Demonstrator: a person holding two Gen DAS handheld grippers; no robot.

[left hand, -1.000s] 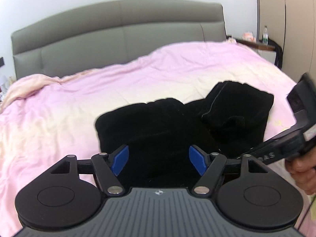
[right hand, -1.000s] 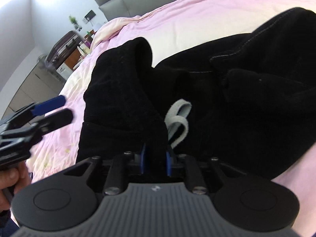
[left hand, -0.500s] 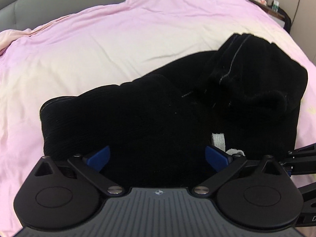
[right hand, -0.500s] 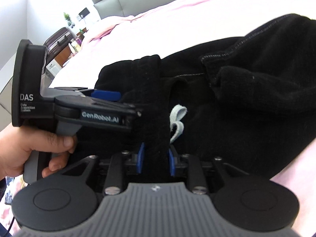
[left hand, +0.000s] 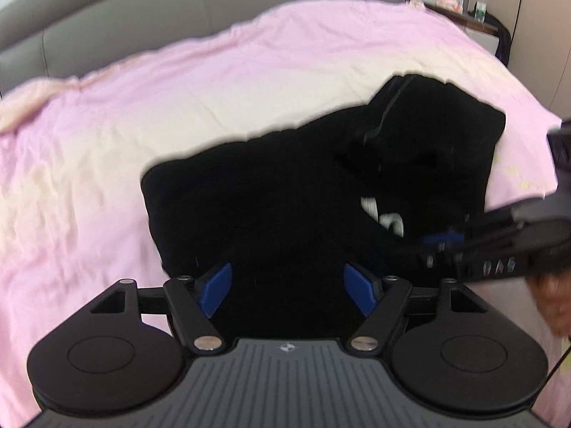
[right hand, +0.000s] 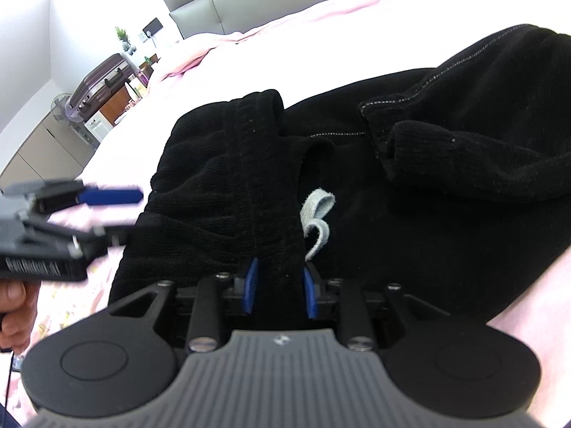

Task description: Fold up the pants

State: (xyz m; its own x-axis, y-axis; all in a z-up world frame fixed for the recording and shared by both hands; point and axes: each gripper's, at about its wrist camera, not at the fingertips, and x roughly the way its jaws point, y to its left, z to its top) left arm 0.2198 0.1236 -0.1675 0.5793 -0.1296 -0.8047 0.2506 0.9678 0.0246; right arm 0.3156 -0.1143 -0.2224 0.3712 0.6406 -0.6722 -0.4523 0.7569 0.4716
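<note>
Lying bunched on the pink bedcover (left hand: 150, 114), the black pants (left hand: 285, 192) are occupying the middle of the bed, with a grey padded headboard (left hand: 214, 3) rising behind. The right gripper (right hand: 278, 290) is pinching a raised fold of the pants' ribbed edge between its two blue pads (right hand: 249, 285), which are pressing on the cloth from both sides. A pale grey drawstring (right hand: 317, 221) is curling out of the fabric just beside that fold. The left gripper (left hand: 289, 289) is pointing down at the near edge of the pants; its jaws are standing well apart and are closing, with black cloth showing between the pads (left hand: 214, 289) but not touched by them. In the right wrist view this gripper is appearing blurred at the left edge, beside the pants. A hand (right hand: 18, 314) is gripping its handle there.
</note>
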